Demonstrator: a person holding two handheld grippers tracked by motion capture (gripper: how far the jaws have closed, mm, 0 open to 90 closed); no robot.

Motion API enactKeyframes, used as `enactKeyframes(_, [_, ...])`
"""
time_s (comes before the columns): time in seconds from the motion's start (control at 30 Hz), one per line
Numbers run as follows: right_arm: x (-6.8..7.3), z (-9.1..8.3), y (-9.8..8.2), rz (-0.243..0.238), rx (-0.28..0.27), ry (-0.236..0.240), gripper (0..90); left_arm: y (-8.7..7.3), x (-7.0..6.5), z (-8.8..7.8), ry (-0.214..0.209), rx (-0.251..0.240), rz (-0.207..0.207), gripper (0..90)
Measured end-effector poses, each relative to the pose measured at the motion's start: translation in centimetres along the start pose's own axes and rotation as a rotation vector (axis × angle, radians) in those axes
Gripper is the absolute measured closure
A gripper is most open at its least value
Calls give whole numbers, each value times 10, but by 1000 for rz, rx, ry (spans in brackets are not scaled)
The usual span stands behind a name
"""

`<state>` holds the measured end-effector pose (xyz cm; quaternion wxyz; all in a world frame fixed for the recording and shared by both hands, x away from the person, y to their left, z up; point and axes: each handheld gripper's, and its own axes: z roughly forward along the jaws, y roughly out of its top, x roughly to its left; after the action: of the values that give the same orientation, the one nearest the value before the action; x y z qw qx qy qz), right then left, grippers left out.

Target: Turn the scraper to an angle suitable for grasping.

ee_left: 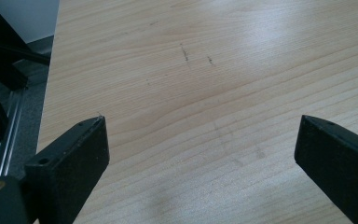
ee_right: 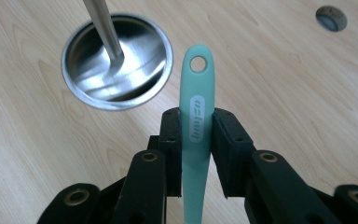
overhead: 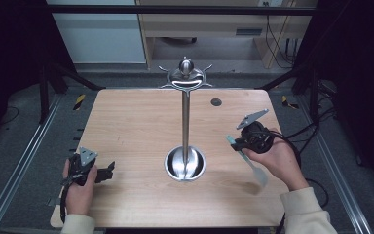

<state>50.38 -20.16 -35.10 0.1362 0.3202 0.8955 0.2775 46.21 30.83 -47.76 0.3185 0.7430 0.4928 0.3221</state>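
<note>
Spatula mint-green, holed handle | right claw clamps it | left claw apart

You can see a white oval label with lettering on the mint-green plastic utensil handle, just beyond your right gripper and its jaws; the word is illegible

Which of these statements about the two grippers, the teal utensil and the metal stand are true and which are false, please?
1. The right gripper is shut on the teal utensil. True.
2. The left gripper holds a spoon. False: its jaws are open over the bare table.
3. The utensil hangs on the metal stand. False: it is in the right gripper, beside the stand.
4. The utensil's handle end has a hole. True.
</note>
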Motion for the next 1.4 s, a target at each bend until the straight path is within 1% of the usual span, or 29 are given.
enactKeyframes(0.03, [0, -4, 2, 8, -22, -1, 745, -1, 0, 0, -2, 3, -1, 28])
enactKeyframes(0.1, [0, -8, 5, 9, -46, 4, 745, -1, -1, 1, -2, 3, -1, 28])
enactKeyframes(0.2, [0, -12, 6, 13, -59, 13, 745, -1, -1, 1, 0, 2, -3, 28])
enactKeyframes(0.23, [1, -14, 7, 16, -73, 10, 745, -1, -1, 0, 0, 1, -4, 28])
enactKeyframes(0.3, [1, -17, 7, 13, -102, 17, 745, -1, -1, -1, -1, -18, -1, 28])
enactKeyframes(0.33, [0, -19, 8, 22, -120, 19, 746, 0, -1, -2, -7, -34, -1, 27])
enactKeyframes(0.37, [-1, -19, 8, 31, -125, 24, 745, 1, -1, -4, -9, -55, -6, 27])
enactKeyframes(0.4, [-2, -19, 8, 40, -138, 25, 745, 1, -1, -4, -9, -55, -6, 27])
enactKeyframes(0.43, [-2, -19, 8, 40, -138, 25, 745, 1, -2, -5, -8, -59, -2, 27])
enactKeyframes(0.47, [-5, -20, 9, 52, -160, 29, 745, 1, -2, -5, -9, -59, -2, 27])
enactKeyframes(0.53, [-6, -21, 10, 55, -186, 32, 745, 0, -3, -5, -7, -55, 3, 27])
enactKeyframes(0.6, [-4, -22, 11, 60, -203, 34, 745, 0, -3, -5, -8, -52, 3, 27])
enactKeyframes(0.63, [-4, -22, 11, 60, -203, 34, 745, 0, -3, -5, -8, -52, 3, 27])
enactKeyframes(0.7, [1, -21, 13, 44, -197, 27, 745, -1, -4, -4, -9, -48, 3, 27])
enactKeyframes(0.73, [3, -20, 13, 44, -207, 30, 745, 0, -5, -4, -8, -50, 3, 27])
enactKeyframes(0.83, [6, -21, 14, 41, -214, 28, 745, 0, -5, -4, -9, -53, 1, 27])
enactKeyframes(0.9, [8, -22, 16, 40, -235, 35, 745, 0, -4, -5, -13, -61, 3, 27])
enactKeyframes(0.97, [12, -24, 18, 46, -267, 29, 745, 1, -4, -6, -10, -70, 5, 27])
enactKeyframes(1.07, [14, -27, 20, 45, -289, 23, 745, 2, -4, -6, -13, -71, 5, 27])
enactKeyframes(1.13, [16, -29, 21, 47, -319, 31, 745, 2, -4, -6, -16, -74, 4, 27])
enactKeyframes(1.3, [17, -32, 20, 57, -344, 28, 745, 2, -4, -5, -21, -71, 3, 27])
enactKeyframes(1.4, [16, -35, 20, 64, -374, 30, 745, 3, -4, -6, -16, -75, 4, 27])
